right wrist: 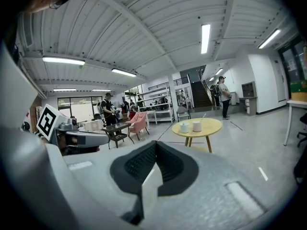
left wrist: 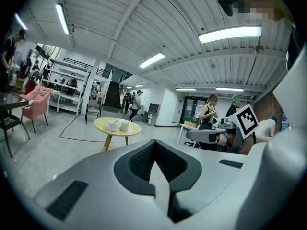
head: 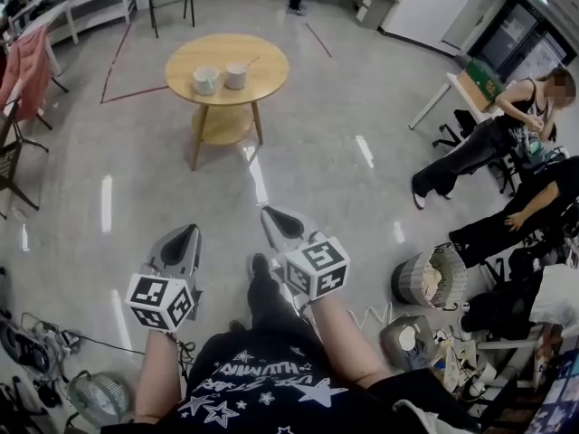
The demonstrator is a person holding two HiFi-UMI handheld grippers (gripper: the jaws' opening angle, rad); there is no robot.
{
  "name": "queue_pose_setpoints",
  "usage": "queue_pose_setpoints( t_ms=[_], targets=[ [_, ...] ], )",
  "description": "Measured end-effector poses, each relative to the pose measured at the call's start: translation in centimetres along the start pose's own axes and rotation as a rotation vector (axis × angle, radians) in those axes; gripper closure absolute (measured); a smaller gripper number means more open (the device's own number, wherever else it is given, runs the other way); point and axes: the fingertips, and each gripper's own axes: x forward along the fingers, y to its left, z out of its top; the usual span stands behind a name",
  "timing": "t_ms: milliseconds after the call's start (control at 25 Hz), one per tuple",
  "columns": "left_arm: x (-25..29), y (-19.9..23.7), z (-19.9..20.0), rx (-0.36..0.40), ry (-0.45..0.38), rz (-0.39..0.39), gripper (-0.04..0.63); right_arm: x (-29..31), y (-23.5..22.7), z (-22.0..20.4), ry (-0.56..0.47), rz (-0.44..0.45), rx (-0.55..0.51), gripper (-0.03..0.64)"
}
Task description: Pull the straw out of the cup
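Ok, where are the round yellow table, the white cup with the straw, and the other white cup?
Round yellow table (head: 213, 52): head view, bare top, far side.
White cup with the straw (head: 236, 78): head view, side wall.
Other white cup (head: 205, 82): head view, side wall.

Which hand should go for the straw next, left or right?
Right, but only narrowly. Both grippers are shut, empty and far from the table. The straw leans out of the right-hand cup, toward the right gripper, which sits slightly further forward than the left gripper.

Only illegible lettering on shirt (head: 262, 394)
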Motion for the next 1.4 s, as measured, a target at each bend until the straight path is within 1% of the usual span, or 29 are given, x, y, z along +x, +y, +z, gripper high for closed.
queue_pose_setpoints(
  t_ms=[200, 440, 680, 880, 1040, 1280, 1400],
  targets=[
    [2.7, 1.8, 0.8, 0.006, 0.006, 0.026, 0.590, 2.9, -2.3, 0.7, -0.001, 0.017, 0.016, 0.618],
    [8.2, 3.9, 3.1, 0.025, 0.016, 0.034, 0.591, 7.2, -7.1, 2.8, 0.007, 0.015, 0.033, 0.618],
    [13.8, 5.9, 5.2, -0.008, 0.022, 0.051, 0.589, 11.0, -12.0, 5.1, 0.015, 0.027, 0.046, 0.618],
    [16.4, 7.6, 5.7, -0.034, 0.042, 0.092, 0.591, 13.4, -14.9, 6.0, 0.025, 0.040, 0.058, 0.618],
    [19.0, 8.1, 6.4, -0.038, 0.046, 0.106, 0.590, 14.8, -17.2, 6.5, 0.029, 0.053, 0.062, 0.618],
    [22.1, 7.5, 8.1, -0.007, 0.044, 0.116, 0.590, 15.7, -20.6, 8.2, 0.012, 0.065, 0.072, 0.618],
    [23.8, 7.9, 8.9, 0.004, 0.041, 0.135, 0.591, 16.5, -22.4, 9.2, -0.001, 0.078, 0.069, 0.618]
  ],
)
